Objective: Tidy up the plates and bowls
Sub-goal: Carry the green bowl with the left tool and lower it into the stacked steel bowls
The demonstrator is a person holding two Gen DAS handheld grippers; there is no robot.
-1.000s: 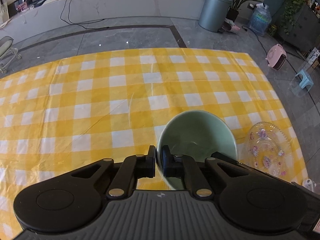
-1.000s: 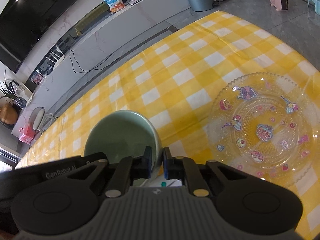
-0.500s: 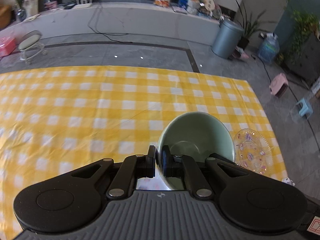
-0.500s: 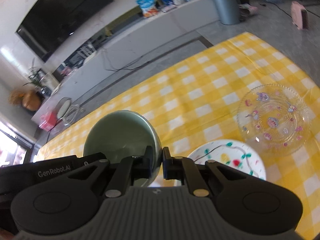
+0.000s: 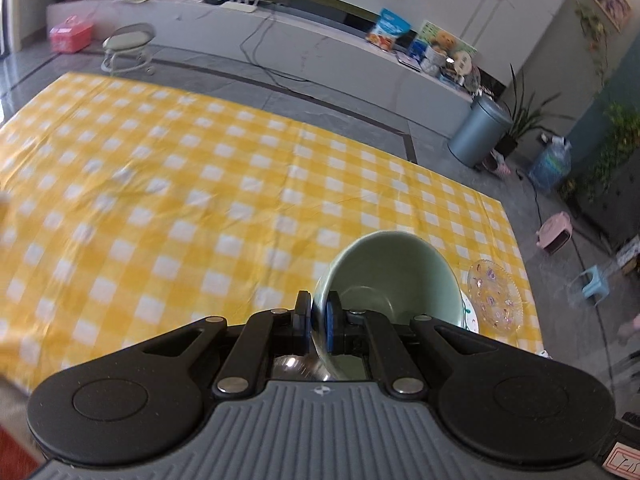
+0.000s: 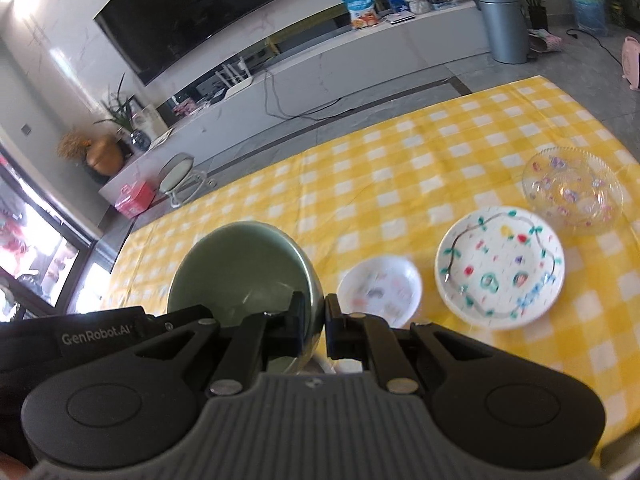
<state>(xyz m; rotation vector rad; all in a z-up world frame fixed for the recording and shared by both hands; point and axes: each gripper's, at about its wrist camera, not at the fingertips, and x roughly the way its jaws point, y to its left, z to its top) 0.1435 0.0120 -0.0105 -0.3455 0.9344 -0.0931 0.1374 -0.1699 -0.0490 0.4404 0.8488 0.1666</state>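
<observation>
A pale green bowl [image 5: 394, 276] is held up off the yellow checked tablecloth [image 5: 200, 200]. My left gripper [image 5: 318, 320] is shut on its left rim. My right gripper [image 6: 316, 318] is shut on its right rim; the bowl [image 6: 240, 268] fills the left of the right wrist view. On the cloth lie a small white plate [image 6: 380, 290], a larger painted white plate [image 6: 500, 266] and a clear patterned glass plate [image 6: 572, 188]. The glass plate also shows in the left wrist view [image 5: 494, 296], at the cloth's right edge.
The cloth's far edge [image 5: 280, 124] meets grey floor. Beyond stand a metal bin [image 5: 478, 130], a round stool [image 5: 128, 46], a pink heater [image 5: 554, 234] and a long low cabinet [image 6: 320, 68]. The left of the cloth bears nothing visible.
Both grippers have risen with the green bowl between them, so the table looks farther away. The two white plates have come into the right wrist view.
</observation>
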